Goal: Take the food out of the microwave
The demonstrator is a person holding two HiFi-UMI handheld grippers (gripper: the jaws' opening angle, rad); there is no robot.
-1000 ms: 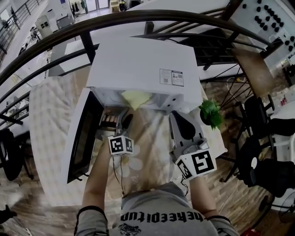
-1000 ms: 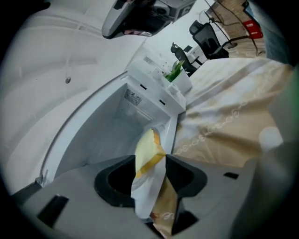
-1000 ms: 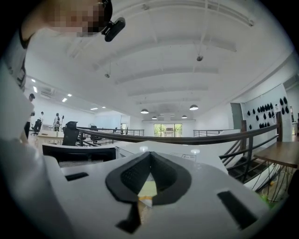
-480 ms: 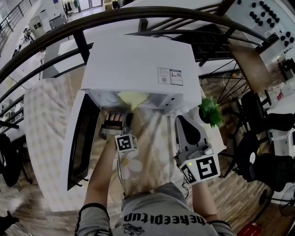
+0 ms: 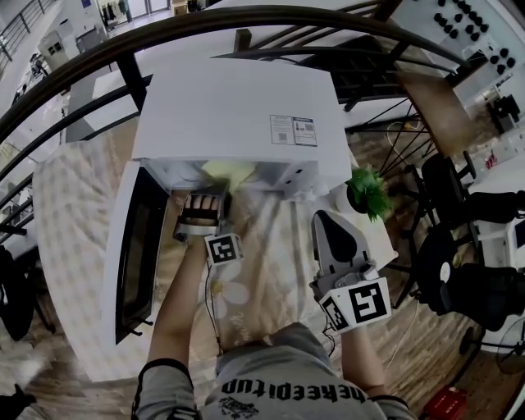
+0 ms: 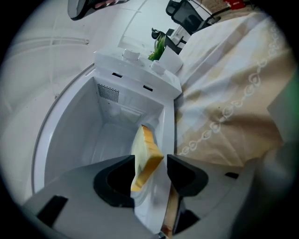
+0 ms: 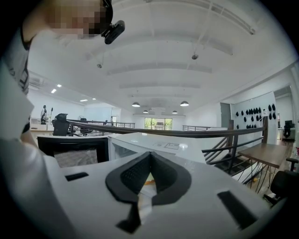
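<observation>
The white microwave (image 5: 238, 107) stands on the table with its door (image 5: 131, 254) swung open to the left. Inside its cavity lies a pale yellow slice of food (image 5: 225, 171). My left gripper (image 5: 201, 209) reaches into the mouth of the microwave. In the left gripper view the slice (image 6: 145, 154) stands between the spread jaws of the left gripper (image 6: 150, 164), on something white; the right pad is clear of it. My right gripper (image 5: 326, 220) hangs outside, in front of the microwave's right corner, holding nothing. In the right gripper view the right gripper (image 7: 150, 156) has its tips together.
A patterned tablecloth (image 5: 267, 271) covers the table in front of the microwave. A small green plant (image 5: 367, 193) stands at the microwave's right front corner, close to my right gripper. A dark railing (image 5: 246, 20) curves behind the table.
My left gripper has gone forward into the microwave's opening and rolled a little. The right gripper has drifted slightly toward me and stays shut.
</observation>
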